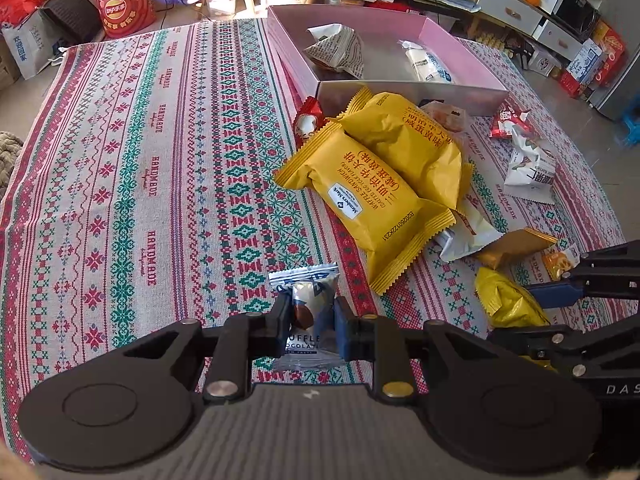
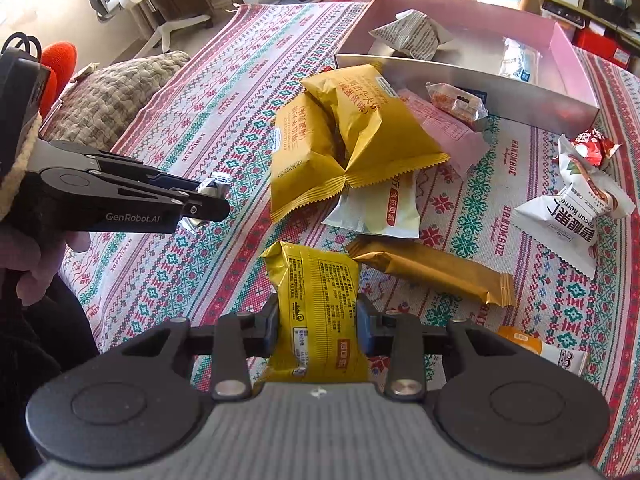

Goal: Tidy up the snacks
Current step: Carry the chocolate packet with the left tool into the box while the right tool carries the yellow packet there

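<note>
Pinched between the left gripper's (image 1: 311,322) jaws is a silver truffle chocolate packet (image 1: 306,312); the right gripper (image 2: 317,322) clamps a yellow snack pack (image 2: 316,312); both sit near, so carry each level to the far pink box (image 2: 568,54), releasing 1 at a time, low inside its walls.

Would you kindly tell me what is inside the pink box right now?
The box holds two snacks: a newsprint-pattern packet at its left and a white-and-blue packet towards the right. Its near wall hides the floor just behind it, so anything lying there cannot be seen.
</note>
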